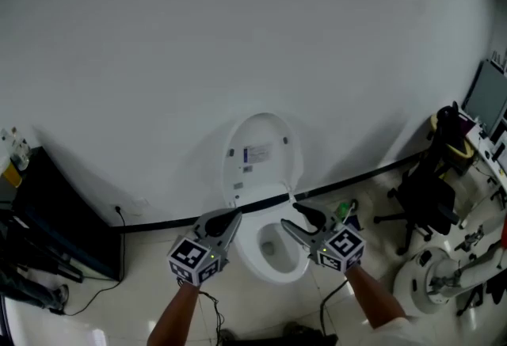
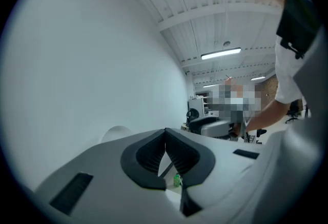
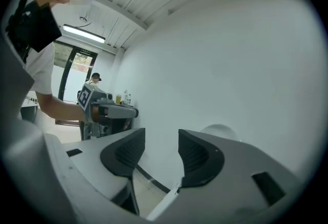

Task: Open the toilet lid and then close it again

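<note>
- One glossy white oval toilet lid (image 1: 261,153) stood upright against the plain wall (image 1: 238,36), above its rounded bowl (image 1: 273,259).
- Two grippers we held flanked it: left gripper (image 1: 234,216) pinched together on nothing, right gripper (image 1: 295,222) spread apart, empty too.

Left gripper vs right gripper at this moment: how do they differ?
The left gripper has its jaws meeting at the tips, while the right gripper has its jaws standing apart. In the head view, the left gripper sits to the left of the toilet bowl and the right gripper to its right. Shared: both are empty, both point toward the wall, and neither touches the raised toilet lid.
</note>
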`<state>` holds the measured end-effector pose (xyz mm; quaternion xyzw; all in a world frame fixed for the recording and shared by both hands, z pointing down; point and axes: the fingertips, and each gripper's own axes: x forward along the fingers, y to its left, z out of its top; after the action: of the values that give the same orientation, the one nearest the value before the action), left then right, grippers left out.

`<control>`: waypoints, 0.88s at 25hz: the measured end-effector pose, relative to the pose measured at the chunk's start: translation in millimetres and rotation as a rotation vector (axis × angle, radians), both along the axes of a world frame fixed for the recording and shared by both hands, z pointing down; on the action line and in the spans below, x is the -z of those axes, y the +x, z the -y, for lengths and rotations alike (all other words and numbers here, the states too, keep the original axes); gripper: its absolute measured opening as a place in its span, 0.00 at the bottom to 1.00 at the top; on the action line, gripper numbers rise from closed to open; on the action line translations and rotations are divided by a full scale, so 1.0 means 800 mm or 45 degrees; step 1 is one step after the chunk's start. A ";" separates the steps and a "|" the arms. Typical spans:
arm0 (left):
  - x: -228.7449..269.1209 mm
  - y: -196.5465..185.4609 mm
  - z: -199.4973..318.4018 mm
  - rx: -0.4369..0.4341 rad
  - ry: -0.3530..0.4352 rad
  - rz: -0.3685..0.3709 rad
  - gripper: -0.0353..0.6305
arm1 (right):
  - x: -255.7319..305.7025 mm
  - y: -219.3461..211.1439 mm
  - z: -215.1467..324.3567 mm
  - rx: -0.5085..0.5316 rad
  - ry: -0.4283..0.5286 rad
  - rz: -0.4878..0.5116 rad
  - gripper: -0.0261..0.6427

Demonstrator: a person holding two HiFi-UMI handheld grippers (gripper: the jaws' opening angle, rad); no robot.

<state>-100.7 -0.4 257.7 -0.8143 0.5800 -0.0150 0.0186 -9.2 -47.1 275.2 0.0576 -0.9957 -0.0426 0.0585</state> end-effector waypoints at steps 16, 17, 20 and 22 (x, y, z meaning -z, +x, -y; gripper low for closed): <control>-0.068 0.081 -0.094 0.012 -0.114 -0.099 0.05 | -0.068 0.112 -0.064 -0.172 -0.181 -0.003 0.34; -0.068 0.084 -0.093 0.007 -0.118 -0.089 0.05 | -0.067 0.113 -0.064 -0.177 -0.178 -0.001 0.34; -0.070 0.092 -0.091 -0.016 -0.144 -0.081 0.05 | -0.065 0.114 -0.065 -0.190 -0.180 0.013 0.34; -0.068 0.095 -0.091 -0.016 -0.136 -0.107 0.05 | -0.066 0.114 -0.067 -0.193 -0.187 0.016 0.34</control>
<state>-24.9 72.6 312.5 -0.8177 0.5734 -0.0117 -0.0491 81.9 6.3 327.6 0.1284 -0.9893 0.0352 0.0593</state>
